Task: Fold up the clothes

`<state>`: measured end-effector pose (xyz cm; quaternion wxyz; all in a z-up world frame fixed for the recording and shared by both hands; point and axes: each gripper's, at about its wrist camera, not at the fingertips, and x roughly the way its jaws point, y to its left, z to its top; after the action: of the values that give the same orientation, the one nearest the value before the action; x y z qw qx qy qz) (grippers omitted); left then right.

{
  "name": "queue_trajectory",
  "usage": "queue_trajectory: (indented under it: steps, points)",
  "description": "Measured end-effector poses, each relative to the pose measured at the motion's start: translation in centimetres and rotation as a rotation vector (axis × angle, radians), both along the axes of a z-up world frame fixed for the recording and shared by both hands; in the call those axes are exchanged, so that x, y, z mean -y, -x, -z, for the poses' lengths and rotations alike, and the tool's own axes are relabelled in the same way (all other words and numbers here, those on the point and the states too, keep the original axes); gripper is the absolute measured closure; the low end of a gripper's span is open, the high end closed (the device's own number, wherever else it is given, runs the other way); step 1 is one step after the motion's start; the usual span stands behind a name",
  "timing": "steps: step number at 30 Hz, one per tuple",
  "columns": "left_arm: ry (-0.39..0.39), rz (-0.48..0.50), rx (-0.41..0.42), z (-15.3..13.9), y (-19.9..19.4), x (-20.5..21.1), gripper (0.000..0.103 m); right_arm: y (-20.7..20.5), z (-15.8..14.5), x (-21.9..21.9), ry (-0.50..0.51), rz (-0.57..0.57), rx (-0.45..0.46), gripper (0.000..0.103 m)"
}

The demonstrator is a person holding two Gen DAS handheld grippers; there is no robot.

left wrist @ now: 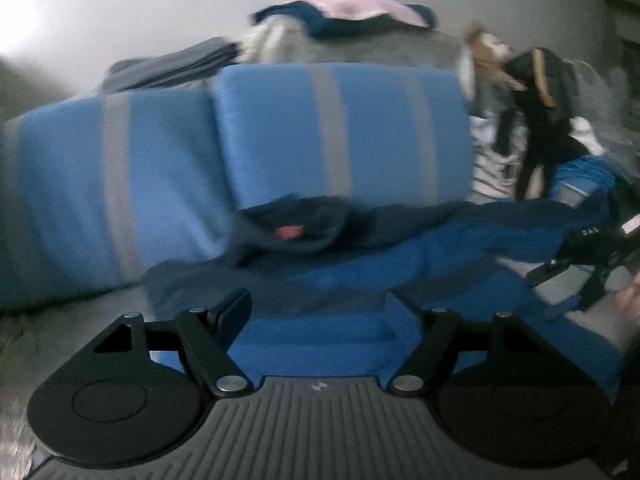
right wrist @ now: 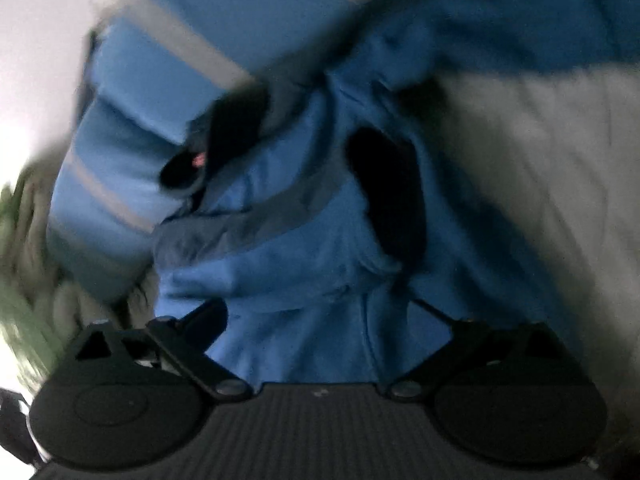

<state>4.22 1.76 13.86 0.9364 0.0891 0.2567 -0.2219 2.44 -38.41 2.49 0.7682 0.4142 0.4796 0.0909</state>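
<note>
Blue soft hoodie with a dark navy collar [left wrist: 400, 248] lies spread on the grey bed sheet [right wrist: 540, 152], against two big blue cushions with grey stripes [left wrist: 340, 128]. Left tool [left wrist: 320, 312] is wide open over its cloth. Right tool [right wrist: 320, 320] is wide open too, cloth bunched between its fingers.

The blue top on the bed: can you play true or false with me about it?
1. The blue garment lies on a grey bed sheet. True.
2. The left tongs are wide open. True.
3. The pillows are red. False: blue with grey stripes.
4. The collar is bright yellow. False: dark navy with a pink tag.
5. More clothes are piled behind the pillows. True.
</note>
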Motion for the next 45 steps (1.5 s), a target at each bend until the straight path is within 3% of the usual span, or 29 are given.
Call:
queue_trajectory:
  steps: [4, 10, 15, 17, 20, 23, 29, 32, 34, 36, 40, 45]
  points:
    - [0.037, -0.097, -0.019, 1.3, 0.1, -4.3, 0.028, -1.1, 1.7, 0.2, -0.101, 0.099, -0.054, 0.020]
    - [0.084, -0.257, -0.035, 3.5, -0.6, -8.6, 0.028, -2.2, 3.3, -0.3, -0.150, 0.160, -0.083, 0.034]
    - [0.157, -0.310, -0.065, 4.8, -1.3, -10.4, 0.027, -2.8, 4.5, -0.4, -0.192, 0.214, -0.107, 0.042]
    - [0.152, -0.330, -0.065, 5.2, -1.5, -10.6, 0.028, -2.6, 5.0, -0.1, -0.203, 0.251, -0.122, 0.052]
    - [0.151, -0.341, -0.073, 5.4, -1.9, -11.0, 0.028, -2.6, 5.7, 0.2, -0.194, 0.272, -0.153, 0.081]
    - [0.159, -0.364, -0.081, 5.6, -2.0, -11.5, 0.027, -2.7, 5.0, 0.0, -0.175, 0.250, -0.120, 0.085]
    - [0.156, -0.392, -0.112, 6.2, -2.3, -12.2, 0.027, -3.8, -1.3, -0.7, -0.114, 0.177, 0.081, 0.087]
    - [0.085, -0.399, -0.091, 6.5, -2.1, -12.1, 0.027, -4.3, -4.5, -1.0, -0.099, 0.145, 0.180, 0.087]
    - [-0.021, -0.410, -0.059, 6.9, -2.1, -11.5, 0.027, -4.7, -6.6, -1.2, -0.089, 0.124, 0.244, 0.087]
    - [-0.129, -0.394, -0.022, 7.6, -2.3, -10.9, 0.027, -4.4, -5.7, -1.0, -0.078, 0.135, 0.230, 0.087]
    - [-0.256, -0.240, -0.027, 9.3, -3.5, -9.7, 0.028, -4.2, -3.4, -0.2, -0.096, 0.159, 0.179, 0.087]
    - [-0.406, -0.103, 0.089, 10.3, -4.7, -8.1, 0.028, -4.1, -0.6, 0.7, -0.119, 0.188, 0.116, 0.087]
